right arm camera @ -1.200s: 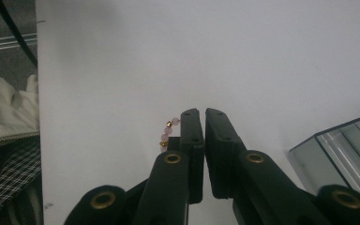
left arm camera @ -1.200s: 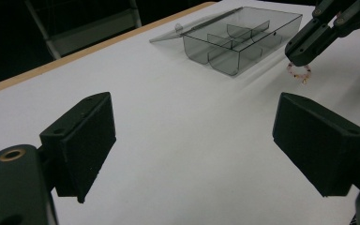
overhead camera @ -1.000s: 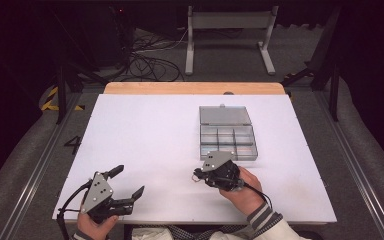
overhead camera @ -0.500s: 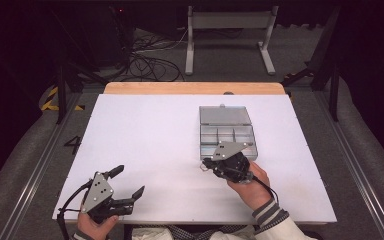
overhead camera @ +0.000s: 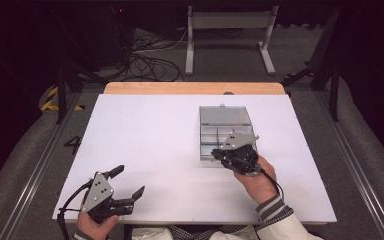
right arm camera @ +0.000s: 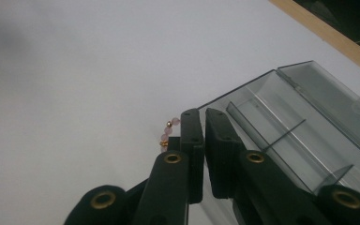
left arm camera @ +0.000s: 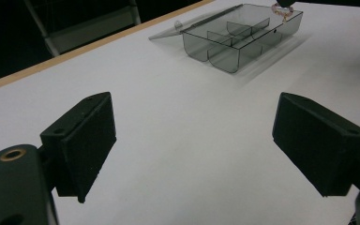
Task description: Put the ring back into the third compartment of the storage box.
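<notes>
Pink bead bracelet (right arm camera: 167, 132) pinched in right gripper (right arm camera: 201, 117), beside clear box (right arm camera: 304, 126).

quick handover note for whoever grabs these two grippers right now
Right gripper: shut on a beaded bracelet of pink and gold beads, held at the near edge of the compartment box.
Left gripper: open, holding nothing, over the near left part of the white table.
The box sits right of centre with its lid open.
Done: bracelet picked up and brought to the box.
Left: probably set it into a compartment and let go; closing the lid may follow.
</notes>
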